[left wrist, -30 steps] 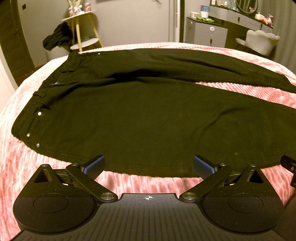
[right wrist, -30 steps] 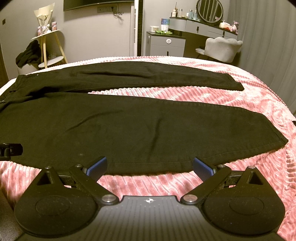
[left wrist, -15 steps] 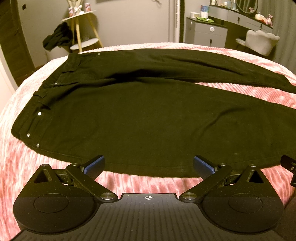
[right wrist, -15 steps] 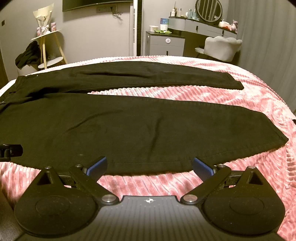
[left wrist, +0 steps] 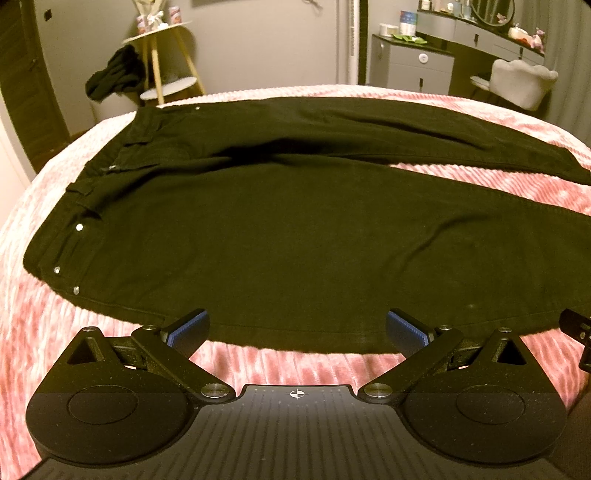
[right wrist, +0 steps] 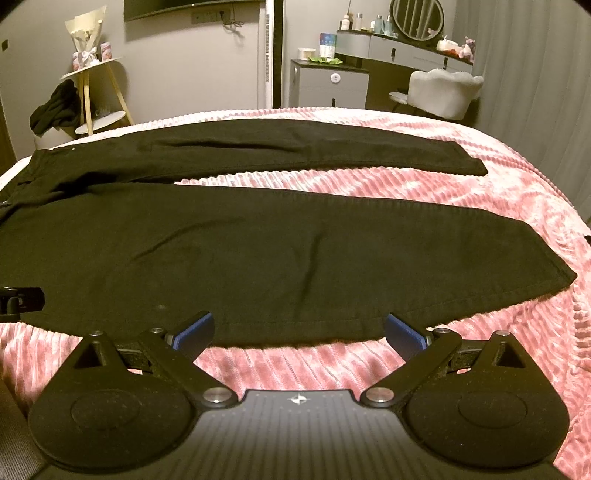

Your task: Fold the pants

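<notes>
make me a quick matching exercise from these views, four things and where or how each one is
Things:
1. pants
2. left tool
3. dark garment
4. round mirror

States or places:
A. draped on the white side table
B. open, at the near edge of the near leg
C. above the grey vanity, far right
D. spread flat on the pink bedspread, legs apart

Pairs: 1-D, 2-B, 3-A, 4-C

Ahead of the left gripper (left wrist: 295, 326), whose black arms end in blue ribbed pads (left wrist: 188, 326), lie black pants (left wrist: 295, 229) with small silver rivets (left wrist: 78, 228). Under them spreads a pink bedspread (left wrist: 280, 360) with a ribbed, paler-streaked pattern. Far beyond the right gripper (right wrist: 297, 328), likewise black with blue pads (right wrist: 404, 332), stand a grey dresser (right wrist: 328, 86), a white chair (right wrist: 443, 92) and a yellow-legged side table (right wrist: 90, 85).
</notes>
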The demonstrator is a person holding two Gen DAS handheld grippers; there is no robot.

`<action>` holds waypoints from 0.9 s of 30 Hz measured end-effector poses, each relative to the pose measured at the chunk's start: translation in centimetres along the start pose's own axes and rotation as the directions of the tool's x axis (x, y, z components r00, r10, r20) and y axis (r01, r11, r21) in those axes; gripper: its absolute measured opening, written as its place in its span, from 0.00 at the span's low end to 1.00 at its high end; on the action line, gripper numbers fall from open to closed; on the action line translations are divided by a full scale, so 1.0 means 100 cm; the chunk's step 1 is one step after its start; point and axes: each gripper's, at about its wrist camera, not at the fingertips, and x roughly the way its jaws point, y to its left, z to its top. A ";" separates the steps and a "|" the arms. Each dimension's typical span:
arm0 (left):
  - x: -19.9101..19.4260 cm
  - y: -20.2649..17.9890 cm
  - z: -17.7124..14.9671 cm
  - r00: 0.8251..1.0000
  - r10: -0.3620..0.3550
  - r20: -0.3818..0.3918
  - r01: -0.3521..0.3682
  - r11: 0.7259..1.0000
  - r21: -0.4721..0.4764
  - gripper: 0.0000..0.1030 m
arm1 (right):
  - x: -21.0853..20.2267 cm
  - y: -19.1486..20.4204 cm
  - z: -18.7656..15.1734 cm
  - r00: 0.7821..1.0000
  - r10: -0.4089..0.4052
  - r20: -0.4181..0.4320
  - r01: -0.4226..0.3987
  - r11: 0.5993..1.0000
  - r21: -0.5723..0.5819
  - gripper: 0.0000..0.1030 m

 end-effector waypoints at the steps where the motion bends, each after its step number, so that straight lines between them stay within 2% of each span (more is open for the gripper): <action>1: 0.000 0.000 0.000 1.000 -0.002 -0.001 0.002 1.000 -0.001 1.00 | 0.000 0.000 0.000 1.000 0.000 -0.001 0.000 1.000 0.000 0.96; 13: 0.001 0.001 -0.001 1.000 -0.005 -0.003 0.005 1.000 0.007 1.00 | 0.002 -0.004 0.004 1.000 0.006 -0.025 -0.005 1.000 0.020 0.96; 27: 0.008 -0.007 0.001 0.999 -0.014 -0.049 0.017 0.998 0.060 1.00 | 0.027 -0.008 0.010 0.992 0.033 -0.121 -0.027 0.998 0.056 0.96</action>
